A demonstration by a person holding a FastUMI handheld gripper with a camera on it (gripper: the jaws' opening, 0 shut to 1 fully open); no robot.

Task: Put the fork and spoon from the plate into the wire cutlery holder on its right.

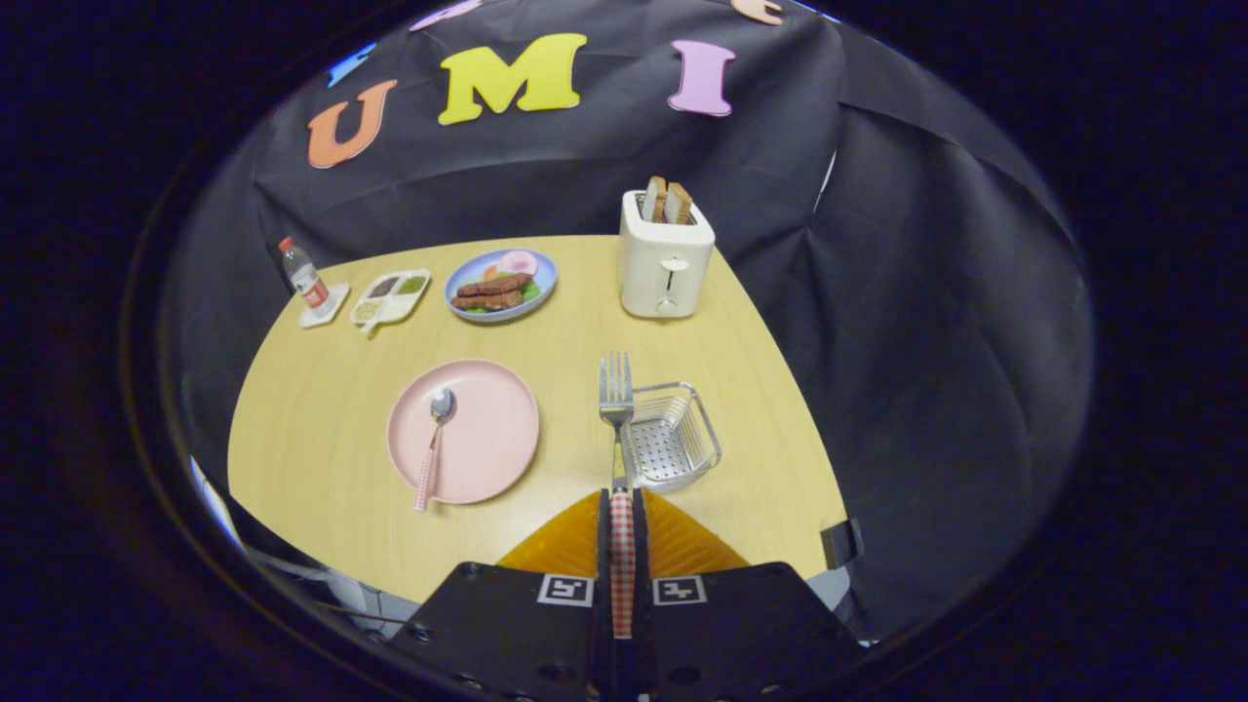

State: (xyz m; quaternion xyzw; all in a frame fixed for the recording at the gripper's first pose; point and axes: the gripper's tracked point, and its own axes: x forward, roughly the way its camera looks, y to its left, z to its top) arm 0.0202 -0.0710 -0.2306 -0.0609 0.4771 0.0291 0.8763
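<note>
Jaws pinch fork (616, 409) — beside holder (671, 436).

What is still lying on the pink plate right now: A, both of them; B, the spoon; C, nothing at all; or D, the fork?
B: the spoon lies on the pink plate, while the gripper is shut on the fork by its handle, tines up beside the wire cutlery holder.

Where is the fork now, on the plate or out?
Out: the hand-held gripper is shut on the fork, held beside the wire cutlery holder.
</note>
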